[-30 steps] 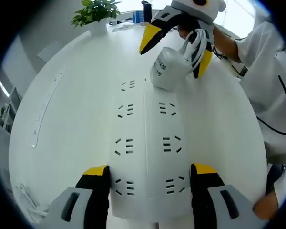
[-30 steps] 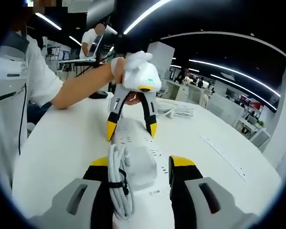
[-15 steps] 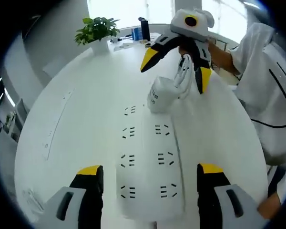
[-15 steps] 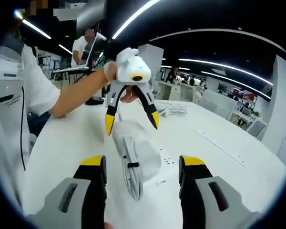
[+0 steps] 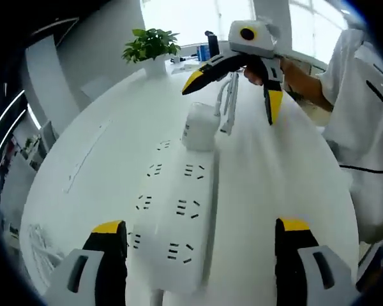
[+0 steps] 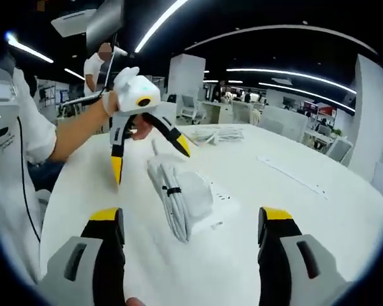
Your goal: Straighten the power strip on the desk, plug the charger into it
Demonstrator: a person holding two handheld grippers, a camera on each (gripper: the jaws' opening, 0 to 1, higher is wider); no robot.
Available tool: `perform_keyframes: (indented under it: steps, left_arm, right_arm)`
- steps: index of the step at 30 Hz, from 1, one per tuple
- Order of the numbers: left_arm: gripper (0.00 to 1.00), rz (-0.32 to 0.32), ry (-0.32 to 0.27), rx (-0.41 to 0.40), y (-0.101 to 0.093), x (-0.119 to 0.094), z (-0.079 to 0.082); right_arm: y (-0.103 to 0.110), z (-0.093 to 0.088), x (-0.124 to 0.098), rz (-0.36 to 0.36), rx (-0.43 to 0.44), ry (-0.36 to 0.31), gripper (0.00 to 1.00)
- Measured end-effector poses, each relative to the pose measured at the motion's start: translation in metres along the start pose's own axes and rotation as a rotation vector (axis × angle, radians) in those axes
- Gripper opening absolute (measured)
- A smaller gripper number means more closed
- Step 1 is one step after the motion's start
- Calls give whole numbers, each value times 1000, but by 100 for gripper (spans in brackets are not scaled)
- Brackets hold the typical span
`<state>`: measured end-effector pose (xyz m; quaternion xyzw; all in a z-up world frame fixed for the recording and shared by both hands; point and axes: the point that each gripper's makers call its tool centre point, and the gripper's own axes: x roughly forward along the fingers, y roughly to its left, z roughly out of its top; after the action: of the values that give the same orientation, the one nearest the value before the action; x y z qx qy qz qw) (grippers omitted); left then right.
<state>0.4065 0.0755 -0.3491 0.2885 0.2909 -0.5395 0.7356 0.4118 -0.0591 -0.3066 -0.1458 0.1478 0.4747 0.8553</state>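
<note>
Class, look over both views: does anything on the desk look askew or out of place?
Nothing looks damaged or spilled. The long white power strip lies flat on the round white desk, and the white charger block stands upright in its far socket. The charger's bundled white cable lies beside it.

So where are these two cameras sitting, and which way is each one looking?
Left gripper view: rides on the left gripper, looking along the power strip toward the charger, a plant and the right gripper; a sleeve shows.
Right gripper view: rides on the right gripper, looking back over the charger at the left gripper; a hand holds it.
Shared: white desk, power strip, charger. The cameras face each other.
</note>
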Motion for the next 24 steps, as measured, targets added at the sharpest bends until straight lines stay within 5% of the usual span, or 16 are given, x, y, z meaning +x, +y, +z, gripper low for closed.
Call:
perform_keyframes:
  steps: [5,12,16,19,24]
  left_arm:
    - [96,110,-87,-43,-3,-10,8]
    - [96,187,-388,-234,-30,-22,44]
    - [96,218,-412,-272,-51,-30,46]
    - [96,214,-465,-379,-65,-36,47]
    - [96,253,-465,-430,-79,-47,36]
  right_arm:
    - [-1,-1,-6,-16,24,7,97]
    - [4,-14,-20,-23,44,46,97]
    - [4,-14,-31,-42,44,47,97]
    - [3,-15,-42,-66,39,56,97]
    - [3,-18,-58,-97,34,66,97]
